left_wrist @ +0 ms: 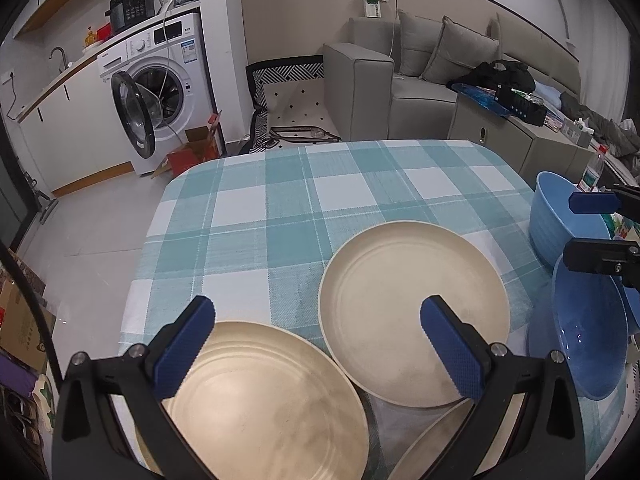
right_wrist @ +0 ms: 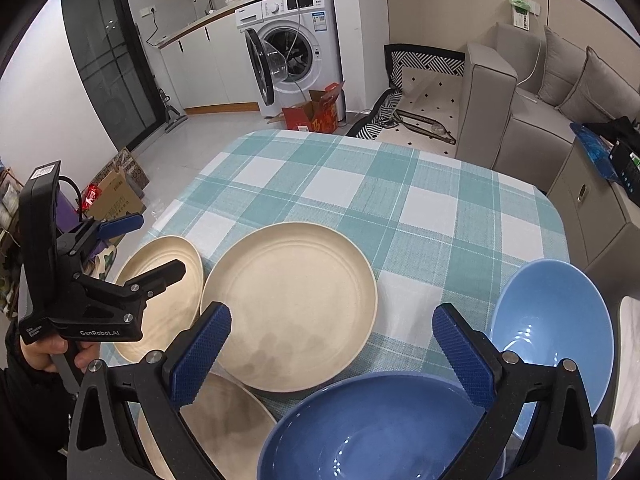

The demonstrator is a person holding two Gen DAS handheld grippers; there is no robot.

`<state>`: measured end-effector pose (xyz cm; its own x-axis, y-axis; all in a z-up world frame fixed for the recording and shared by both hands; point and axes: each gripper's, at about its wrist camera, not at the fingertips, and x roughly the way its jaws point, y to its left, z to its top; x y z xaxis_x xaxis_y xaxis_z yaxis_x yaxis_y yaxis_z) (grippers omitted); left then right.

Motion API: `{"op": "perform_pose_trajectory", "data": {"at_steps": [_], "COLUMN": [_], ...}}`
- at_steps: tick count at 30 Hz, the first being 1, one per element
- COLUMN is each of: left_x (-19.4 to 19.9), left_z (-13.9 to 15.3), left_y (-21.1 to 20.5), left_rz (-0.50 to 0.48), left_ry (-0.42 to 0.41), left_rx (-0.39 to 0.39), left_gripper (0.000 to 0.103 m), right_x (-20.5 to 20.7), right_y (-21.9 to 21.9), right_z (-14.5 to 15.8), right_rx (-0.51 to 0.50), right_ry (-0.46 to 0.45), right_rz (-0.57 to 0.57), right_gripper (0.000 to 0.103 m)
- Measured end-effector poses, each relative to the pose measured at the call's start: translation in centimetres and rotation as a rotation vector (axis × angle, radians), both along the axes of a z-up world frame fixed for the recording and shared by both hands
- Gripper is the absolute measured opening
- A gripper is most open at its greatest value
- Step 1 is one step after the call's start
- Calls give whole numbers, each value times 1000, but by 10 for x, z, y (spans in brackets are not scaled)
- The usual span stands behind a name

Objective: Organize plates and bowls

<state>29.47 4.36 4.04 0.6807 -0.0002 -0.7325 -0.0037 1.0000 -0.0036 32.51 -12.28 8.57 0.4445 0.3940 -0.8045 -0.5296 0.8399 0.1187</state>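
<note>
Three cream plates lie on the checked table: a middle plate, a left plate, and a near plate partly under the others. Blue bowls stand at the right: a near bowl, another to its right, and one at the back. My left gripper is open and empty above the left and middle plates. My right gripper is open and empty above the near blue bowl.
The table has a teal and white checked cloth. Beyond it are a washing machine with its door open, a red box, a grey sofa and a cabinet. Boxes stand on the floor at the left.
</note>
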Motion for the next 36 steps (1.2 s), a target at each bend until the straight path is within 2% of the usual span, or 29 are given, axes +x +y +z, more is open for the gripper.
{"op": "perform_pose_trajectory", "data": {"at_steps": [16,25,36], "left_x": [16,24,32], "left_z": [-17,-21,-31], "left_y": [-6,-4,-7], "left_rz": [-16,-15,-29], "left_ry": [47,64,99], "left_rx": [-5,-2,24], "left_gripper": [103,103,103], "right_x": [20,32,44], "right_y": [2,2,4], "right_z": [-25,-41,-58], "right_rx": [-43,-82,-104], "right_ry": [72,116,207], "right_rz": [-17,-38,-36], "right_gripper": [102,96,80]}}
